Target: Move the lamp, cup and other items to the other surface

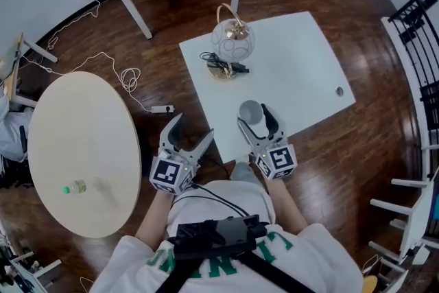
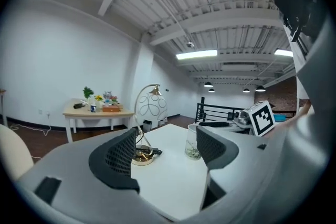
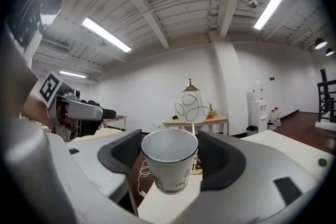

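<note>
- Your right gripper (image 1: 252,114) is clenched on the white paper cup (image 1: 250,110). In the right gripper view both pads press the cup's sides just under its rim, and its open mouth faces up.
- The cup is upright at the near edge of the white table (image 1: 295,72), close to the corner nearest you. No view shows whether its base is clear of the tabletop.
- Your left gripper (image 1: 194,127) is released, its jaws spread with nothing between them. It hovers over the wood floor, just off that near corner of the white table and beside your right gripper.
- The lamp (image 1: 232,41), a pale globe with a brass arch, stands towards the far left of the white table, with its cord bunched at its base.
- A small round object (image 1: 339,90) lies near the right edge of the white table.
- The round table (image 1: 75,147) stands well left of the white table and carries a small bottle (image 1: 74,187).
</note>
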A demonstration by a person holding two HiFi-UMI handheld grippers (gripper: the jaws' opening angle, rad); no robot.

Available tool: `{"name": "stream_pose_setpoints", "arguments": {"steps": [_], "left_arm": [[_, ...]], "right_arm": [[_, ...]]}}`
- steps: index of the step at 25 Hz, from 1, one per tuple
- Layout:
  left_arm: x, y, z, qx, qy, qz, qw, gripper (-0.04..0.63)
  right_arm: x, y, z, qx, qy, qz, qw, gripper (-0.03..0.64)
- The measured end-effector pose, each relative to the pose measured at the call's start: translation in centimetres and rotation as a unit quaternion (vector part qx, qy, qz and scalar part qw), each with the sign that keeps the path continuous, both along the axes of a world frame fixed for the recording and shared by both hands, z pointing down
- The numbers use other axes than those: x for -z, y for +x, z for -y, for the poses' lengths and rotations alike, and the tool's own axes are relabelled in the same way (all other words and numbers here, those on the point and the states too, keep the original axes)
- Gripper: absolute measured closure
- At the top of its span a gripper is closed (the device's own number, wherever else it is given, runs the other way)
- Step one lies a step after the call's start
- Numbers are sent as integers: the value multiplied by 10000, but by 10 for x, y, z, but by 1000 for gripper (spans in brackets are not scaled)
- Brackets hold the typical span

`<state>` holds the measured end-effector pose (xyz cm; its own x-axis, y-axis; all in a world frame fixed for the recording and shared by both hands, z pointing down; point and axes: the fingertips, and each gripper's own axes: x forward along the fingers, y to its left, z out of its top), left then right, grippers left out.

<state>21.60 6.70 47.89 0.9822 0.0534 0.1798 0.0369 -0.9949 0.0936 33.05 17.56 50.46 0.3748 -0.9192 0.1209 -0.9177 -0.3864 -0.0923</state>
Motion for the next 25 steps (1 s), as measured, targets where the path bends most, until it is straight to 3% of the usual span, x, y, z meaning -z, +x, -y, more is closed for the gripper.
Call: {"name": "stream_pose_setpoints", "arguments": {"steps": [6,12,15,20,25], "left_arm": [[9,-62,47,898,-74,-56,9959,236],[25,-133,100,2011,5,-302,9791,236],[14,-189,129,2690,126,-379,9623,238],[-10,-297,153,3941,13,-245,9188,241],[-24,-377,174,4620,-100,-107,8868,242]], "right_arm": [[39,-58,74,1018,141,-47,9947,272],[31,-123,167,2304,303,-105,9726,272],[7,-176,214,3017,190,49,9532,272],[-17,-287,282,4299,-14,82,9029,272],[-44,-390,343,5088,-118,128,8607,272]]}}
